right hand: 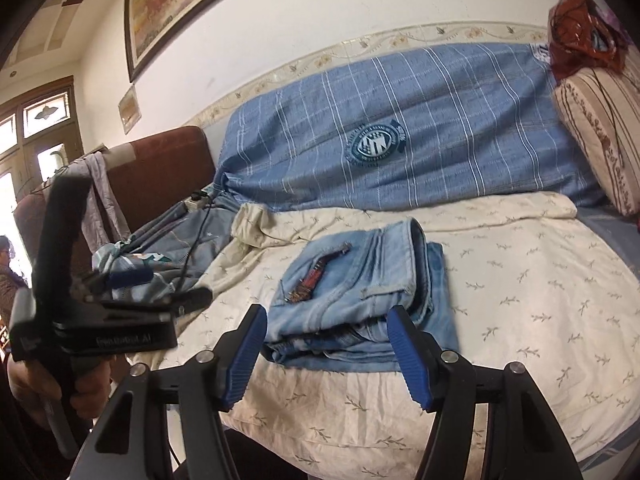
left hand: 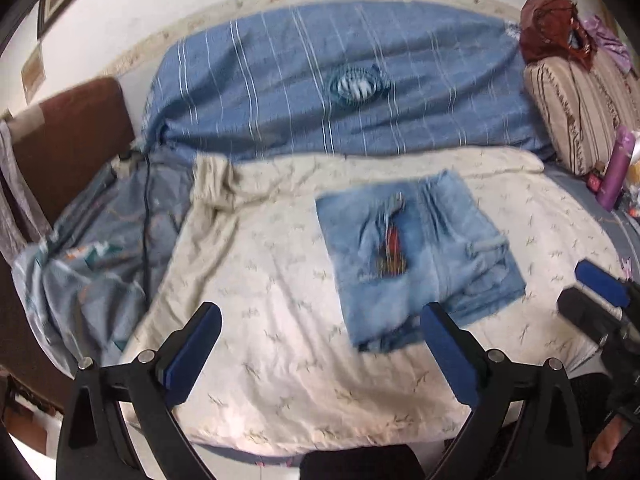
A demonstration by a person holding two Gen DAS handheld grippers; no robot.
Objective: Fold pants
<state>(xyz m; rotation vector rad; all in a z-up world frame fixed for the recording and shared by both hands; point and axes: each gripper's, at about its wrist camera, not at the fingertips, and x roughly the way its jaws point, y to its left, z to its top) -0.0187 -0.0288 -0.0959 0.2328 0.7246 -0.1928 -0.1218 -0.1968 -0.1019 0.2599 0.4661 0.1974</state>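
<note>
Folded denim jeans [right hand: 356,300] lie on the cream bedspread [right hand: 520,280]; left gripper [left hand: 320,354] and right gripper [right hand: 326,356], at six o'clock, gape empty. Edges should be squared gently.

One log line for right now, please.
jeans: folded, on bed | left gripper: jaws open, empty | right gripper: jaws open, empty

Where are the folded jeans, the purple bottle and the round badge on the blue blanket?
folded jeans [right hand: 360,280], right wrist view, on the top denim layer.
purple bottle [left hand: 616,172], left wrist view, on its body.
round badge [right hand: 374,146], right wrist view, on its centre.
</note>
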